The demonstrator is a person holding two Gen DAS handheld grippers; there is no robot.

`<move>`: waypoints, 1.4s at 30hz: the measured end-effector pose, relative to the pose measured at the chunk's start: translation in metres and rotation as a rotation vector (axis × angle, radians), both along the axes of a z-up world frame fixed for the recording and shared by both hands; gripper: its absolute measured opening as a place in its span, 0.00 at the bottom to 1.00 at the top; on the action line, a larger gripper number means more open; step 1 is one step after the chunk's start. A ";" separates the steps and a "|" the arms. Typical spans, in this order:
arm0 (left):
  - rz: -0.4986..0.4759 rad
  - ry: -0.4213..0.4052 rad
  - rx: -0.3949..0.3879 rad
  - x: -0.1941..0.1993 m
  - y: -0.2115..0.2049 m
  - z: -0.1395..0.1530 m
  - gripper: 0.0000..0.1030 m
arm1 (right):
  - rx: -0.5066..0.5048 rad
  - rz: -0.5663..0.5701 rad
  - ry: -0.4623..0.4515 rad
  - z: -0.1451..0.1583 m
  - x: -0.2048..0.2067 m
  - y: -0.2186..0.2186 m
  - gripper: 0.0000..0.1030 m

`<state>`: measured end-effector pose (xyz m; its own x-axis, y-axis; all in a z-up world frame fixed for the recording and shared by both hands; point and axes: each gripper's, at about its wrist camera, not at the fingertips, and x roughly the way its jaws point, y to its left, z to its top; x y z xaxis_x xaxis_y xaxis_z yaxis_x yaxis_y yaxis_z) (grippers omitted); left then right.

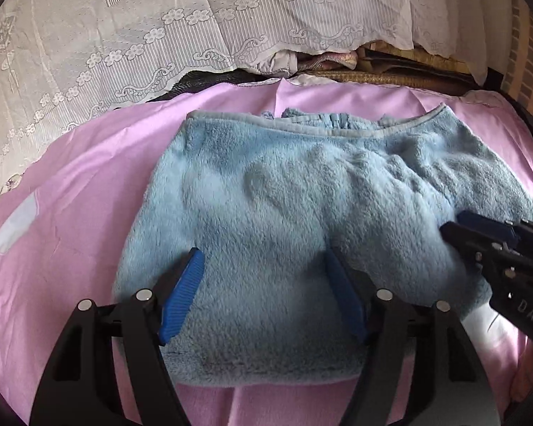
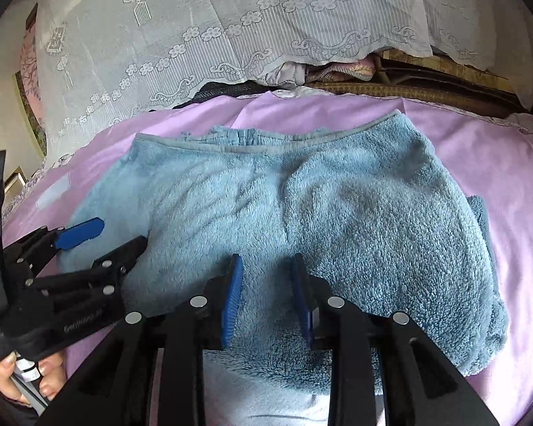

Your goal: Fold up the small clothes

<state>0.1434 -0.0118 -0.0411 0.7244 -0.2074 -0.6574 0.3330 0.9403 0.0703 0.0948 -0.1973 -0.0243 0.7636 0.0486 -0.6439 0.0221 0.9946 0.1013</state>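
A fluffy, pale blue fleece garment [image 1: 266, 195] lies spread on a smooth pink sheet [image 1: 71, 213]; its pile is thick and matted in patches, and a thin bound hem runs along the far edge, where a short ruffled strip shows; the cloth is doubled over into a rounded, lumpy block, with one layer overlapping another down the middle; beyond it hangs a white lace curtain [image 1: 160, 35] with flower and scroll patterns; a woven mat [image 1: 391, 78] peeps out below the lace.

The left gripper [image 1: 266, 294] has black arms and ribbed blue pads; its jaws stand wide apart over the near edge of the garment, fleece between them, the pads not pressing on it.

The right gripper [image 2: 266, 298] is of the same make; its jaws stand a narrow way apart, a fold of fleece rising between them; whether the pads pinch it I cannot tell.

A hand [image 2: 25, 376] grips the left gripper's handle, to the left of the right jaws.
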 end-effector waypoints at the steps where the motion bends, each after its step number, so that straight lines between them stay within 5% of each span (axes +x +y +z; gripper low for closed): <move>1: 0.002 0.001 -0.005 -0.002 0.002 0.000 0.66 | 0.003 0.001 -0.002 0.000 0.000 0.000 0.28; 13: 0.006 -0.037 -0.042 -0.026 0.010 0.013 0.66 | 0.017 -0.023 -0.055 0.011 -0.031 -0.002 0.28; 30: 0.017 0.010 -0.011 -0.021 0.013 -0.004 0.74 | 0.064 -0.011 0.005 -0.006 -0.037 -0.016 0.38; 39: 0.055 -0.073 -0.082 -0.030 0.031 0.025 0.74 | 0.086 -0.111 -0.157 0.023 -0.063 -0.036 0.39; 42: 0.119 -0.024 -0.063 -0.014 0.041 0.017 0.75 | 0.094 -0.172 -0.133 0.022 -0.058 -0.054 0.46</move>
